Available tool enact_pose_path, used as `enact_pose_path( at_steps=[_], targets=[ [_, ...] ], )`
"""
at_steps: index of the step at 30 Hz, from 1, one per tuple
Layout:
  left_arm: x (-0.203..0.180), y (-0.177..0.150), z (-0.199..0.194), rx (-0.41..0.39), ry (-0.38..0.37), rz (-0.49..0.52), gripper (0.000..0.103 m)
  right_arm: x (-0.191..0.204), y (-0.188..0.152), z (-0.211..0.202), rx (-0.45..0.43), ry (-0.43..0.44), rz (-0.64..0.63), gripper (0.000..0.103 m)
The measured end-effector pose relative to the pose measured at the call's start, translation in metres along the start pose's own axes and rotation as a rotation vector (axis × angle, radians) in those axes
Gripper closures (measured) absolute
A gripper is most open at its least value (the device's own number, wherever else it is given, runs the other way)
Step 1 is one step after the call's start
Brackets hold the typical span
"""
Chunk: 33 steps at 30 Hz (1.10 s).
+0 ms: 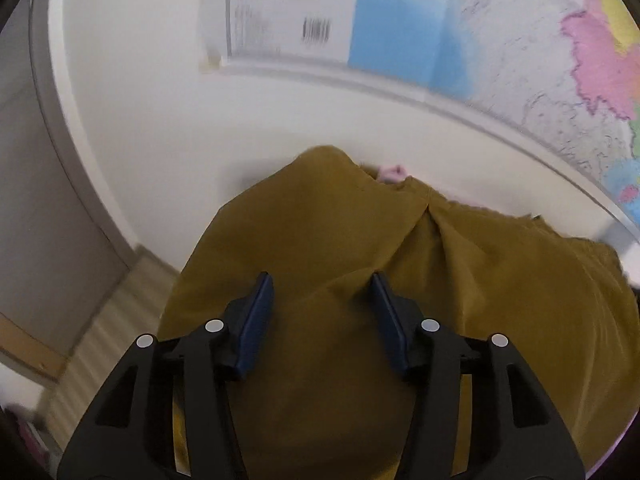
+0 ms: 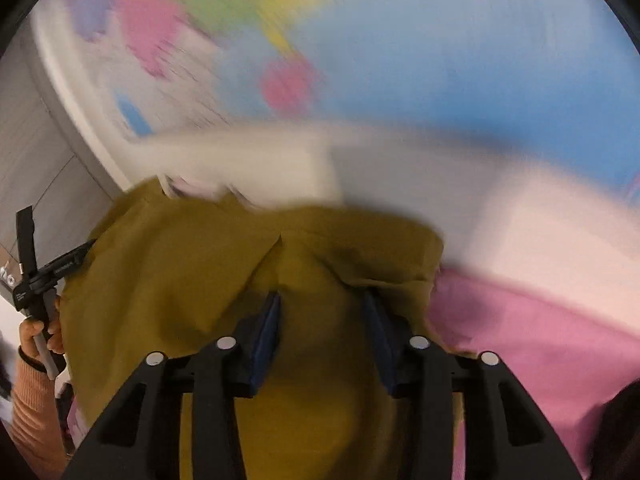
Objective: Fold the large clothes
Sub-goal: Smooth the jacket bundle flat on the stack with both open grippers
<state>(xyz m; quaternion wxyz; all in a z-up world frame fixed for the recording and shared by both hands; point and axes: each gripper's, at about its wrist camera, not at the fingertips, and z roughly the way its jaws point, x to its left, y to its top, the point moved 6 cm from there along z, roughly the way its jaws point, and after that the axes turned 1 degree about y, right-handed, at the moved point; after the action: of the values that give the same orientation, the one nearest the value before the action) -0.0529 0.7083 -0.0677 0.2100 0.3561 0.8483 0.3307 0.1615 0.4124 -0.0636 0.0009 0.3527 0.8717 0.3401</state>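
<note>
A large mustard-yellow garment (image 1: 320, 220) lies spread on a white surface (image 1: 160, 140), with a crease running up its middle. My left gripper (image 1: 321, 278) hovers over the cloth, its blue pads apart and nothing pinched between them. In the right wrist view the same garment (image 2: 180, 260) fills the lower centre. My right gripper (image 2: 322, 294) stands over it with its jaws apart. A raised fold of cloth lies by its right finger (image 2: 378, 320), and the pads do not press on it. That view is heavily blurred.
A pink cloth (image 2: 520, 340) lies to the right of the yellow garment and under it. A coloured map (image 1: 520, 60) lies beyond the garment. At far left a hand (image 2: 36, 336) in an orange sleeve holds the other gripper's handle. Striped floor (image 1: 100, 320) shows past the table edge.
</note>
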Motion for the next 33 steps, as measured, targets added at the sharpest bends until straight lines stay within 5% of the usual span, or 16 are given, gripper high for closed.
enact_pose_path(
  at_steps=[4, 8, 16, 19, 22, 27, 30, 33],
  targets=[
    [-0.003, -0.002, 0.001, -0.011, 0.020, 0.038, 0.051, -0.012, -0.024, 0.012, 0.059, 0.060, 0.054, 0.062],
    [-0.011, 0.002, -0.023, -0.067, 0.103, 0.088, 0.043, -0.008, -0.023, -0.018, -0.015, 0.060, 0.054, 0.060],
    [-0.035, -0.028, -0.086, -0.175, -0.004, 0.131, 0.038, 0.045, -0.056, -0.090, -0.195, 0.071, -0.164, 0.052],
    [-0.052, -0.051, -0.093, -0.175, -0.079, 0.166, 0.032, 0.063, -0.076, -0.080, -0.168, 0.045, -0.236, 0.052],
    [-0.058, -0.064, -0.076, -0.142, -0.061, 0.184, 0.031, 0.063, -0.089, -0.055, -0.100, 0.002, -0.264, 0.052],
    [-0.050, -0.067, -0.080, -0.155, -0.075, 0.111, 0.032, 0.057, -0.092, -0.070, -0.146, 0.007, -0.210, 0.049],
    [-0.055, -0.077, -0.096, -0.188, -0.037, 0.119, 0.027, 0.058, -0.099, -0.083, -0.170, 0.002, -0.209, 0.044],
    [-0.062, -0.088, -0.113, -0.232, -0.021, 0.114, 0.009, 0.065, -0.110, -0.092, -0.214, 0.000, -0.209, 0.034]
  ],
)
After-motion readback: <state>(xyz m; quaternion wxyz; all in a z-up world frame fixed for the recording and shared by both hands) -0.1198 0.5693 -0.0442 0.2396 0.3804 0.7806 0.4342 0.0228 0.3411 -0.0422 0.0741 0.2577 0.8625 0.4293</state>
